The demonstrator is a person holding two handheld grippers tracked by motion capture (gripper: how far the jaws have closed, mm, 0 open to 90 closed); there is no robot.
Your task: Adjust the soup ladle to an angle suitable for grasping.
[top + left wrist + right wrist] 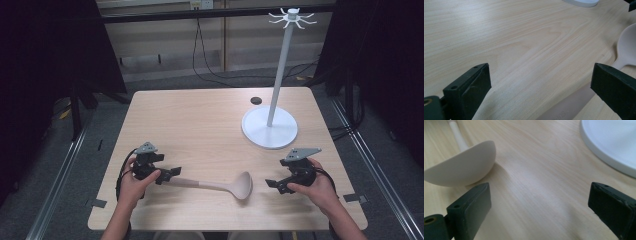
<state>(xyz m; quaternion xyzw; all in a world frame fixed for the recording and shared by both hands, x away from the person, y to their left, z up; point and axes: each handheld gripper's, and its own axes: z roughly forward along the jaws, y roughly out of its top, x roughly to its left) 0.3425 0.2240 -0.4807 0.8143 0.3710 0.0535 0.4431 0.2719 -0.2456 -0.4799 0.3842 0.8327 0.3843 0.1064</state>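
Note:
A beige ladle (220, 185) lies on the wooden table (200, 125) near the front edge, its bowl (243, 184) to the right. My left gripper (173, 174) is at the handle's left end, open. In the left gripper view the handle (574, 105) runs between the wide jaws of that gripper (540, 75), close to the right one, toward the bowl (627, 47). My right gripper (270, 184) rests open just right of the bowl. In the right gripper view the bowl (461, 167) sits ahead of the left jaw of that gripper (540, 192), with nothing between the jaws.
A tall white stand (280, 75) with a ring of hooks on top rises from a round white base (270, 132) at the back right; its rim (614, 142) is beyond the right jaw. A small black disc (256, 100) lies behind it.

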